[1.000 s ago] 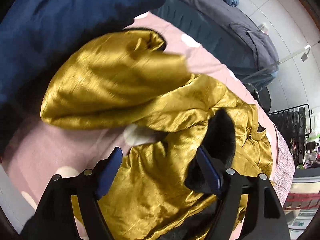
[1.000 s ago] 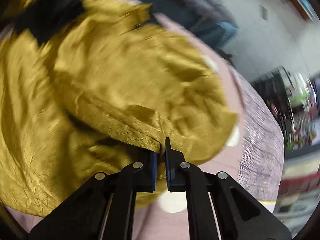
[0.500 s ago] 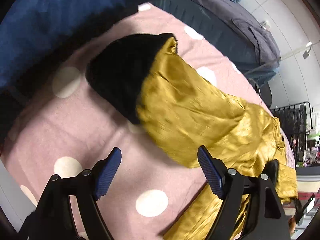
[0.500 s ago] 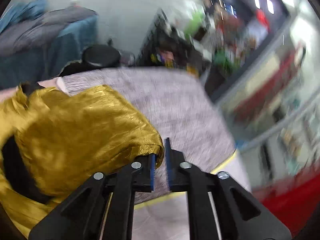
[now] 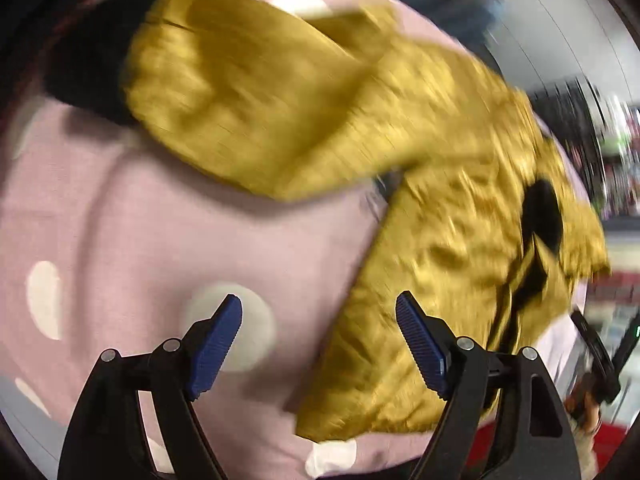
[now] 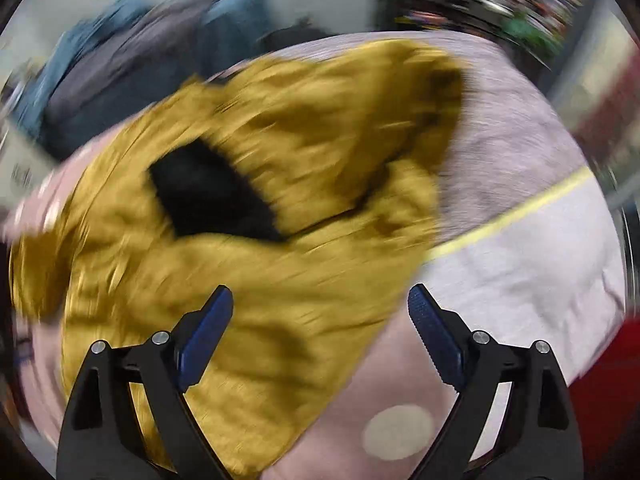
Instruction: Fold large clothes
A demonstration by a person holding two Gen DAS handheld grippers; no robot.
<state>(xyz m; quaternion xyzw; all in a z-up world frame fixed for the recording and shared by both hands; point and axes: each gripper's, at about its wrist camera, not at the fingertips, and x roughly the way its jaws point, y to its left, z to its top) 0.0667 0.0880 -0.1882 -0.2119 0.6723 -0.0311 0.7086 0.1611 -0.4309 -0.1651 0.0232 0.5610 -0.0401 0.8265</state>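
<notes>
Both of your grippers are empty, jaws spread wide: the left gripper [image 5: 320, 344] hangs over the pink polka-dot bedspread [image 5: 132, 240] just beside the coat's edge, and the right gripper [image 6: 320, 336] hovers above the cloth itself. The gold satin coat [image 5: 440, 220] lies sprawled and creased across the bed, one sleeve [image 5: 248, 92] thrown out toward the far side and ending in a black fur cuff [image 5: 84, 60]. Expect it to handle as soft, limp and probably slippery, with some weight from what looks like lining; a pinch on loose satin may slide out, so you would likely do better to take a seamed edge, the hem or the thicker cuff. Only the left wrist view shows you that outflung sleeve and cuff, plus the dark opening [image 5: 540, 220] near the coat's far end. Only the right wrist view shows the other black fur patch [image 6: 212, 196] amid the gold coat [image 6: 260, 280], the grey blanket [image 6: 512, 128] with a yellow stripe [image 6: 508, 216] beside it, and a dark heap of bedding [image 6: 120, 68] beyond. Both views are motion-blurred, so fine seams cannot be made out.
</notes>
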